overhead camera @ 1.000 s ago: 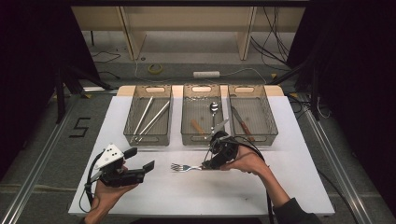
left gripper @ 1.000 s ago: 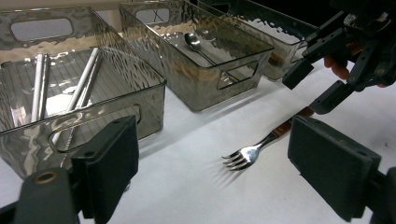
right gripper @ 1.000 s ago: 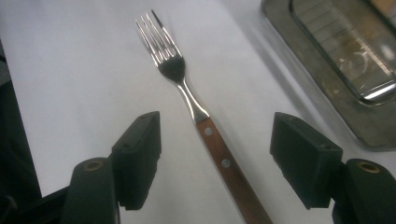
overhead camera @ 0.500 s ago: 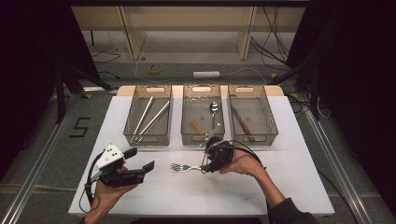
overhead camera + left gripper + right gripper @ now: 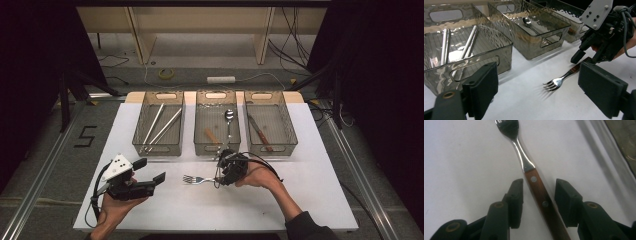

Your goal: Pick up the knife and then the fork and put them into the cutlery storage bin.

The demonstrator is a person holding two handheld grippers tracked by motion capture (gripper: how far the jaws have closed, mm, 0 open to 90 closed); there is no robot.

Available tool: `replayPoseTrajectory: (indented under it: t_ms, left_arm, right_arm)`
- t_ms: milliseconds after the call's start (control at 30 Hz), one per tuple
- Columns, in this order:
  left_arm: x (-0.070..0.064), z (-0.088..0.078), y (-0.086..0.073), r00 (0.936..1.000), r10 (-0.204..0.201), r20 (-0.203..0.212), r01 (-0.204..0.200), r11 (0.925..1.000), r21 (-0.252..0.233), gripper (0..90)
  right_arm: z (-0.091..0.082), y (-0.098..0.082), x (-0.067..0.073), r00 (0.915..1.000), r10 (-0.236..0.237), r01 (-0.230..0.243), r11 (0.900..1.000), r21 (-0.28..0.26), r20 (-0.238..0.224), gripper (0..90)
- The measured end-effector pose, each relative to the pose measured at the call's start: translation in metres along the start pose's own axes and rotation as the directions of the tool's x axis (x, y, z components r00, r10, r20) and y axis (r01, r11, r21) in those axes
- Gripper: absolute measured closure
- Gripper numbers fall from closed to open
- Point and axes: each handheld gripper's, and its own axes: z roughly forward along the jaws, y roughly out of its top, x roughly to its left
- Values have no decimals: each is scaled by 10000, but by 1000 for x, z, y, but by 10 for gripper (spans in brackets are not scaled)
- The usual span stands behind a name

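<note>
Right gripper (image 5: 537,195) is tipped down over the fork (image 5: 529,170), jaws just been closing around its wooden handle (gaps both sides); handle end cut off.

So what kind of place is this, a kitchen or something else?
More likely a lab or recording studio than a kitchen: a white table ringed by black curtains, loose cables on the floor behind, and three clear bins holding sorted cutlery, with a fork lying in front.
</note>
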Motion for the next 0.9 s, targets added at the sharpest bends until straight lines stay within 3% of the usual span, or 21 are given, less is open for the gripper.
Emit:
replayPoseTrajectory:
  t_ms: [533, 667, 900]
  left_arm:
    - [0, 0, 0, 10000, 4, 4, -4, 10000, -1, 161]
    - [0, 0, 0, 10000, -10, 6, 10, 10000, -10, 161]
    - [0, 0, 0, 10000, -3, 4, 3, 10000, -10, 161]
  right_arm:
    - [6, 1, 5, 9991, -204, 193, 9994, 283, 373, 675]
    - [6, 1, 8, 9973, -500, 480, 9981, 382, 538, 696]
    - [6, 2, 11, 9969, -603, 580, 9973, 457, 504, 753]
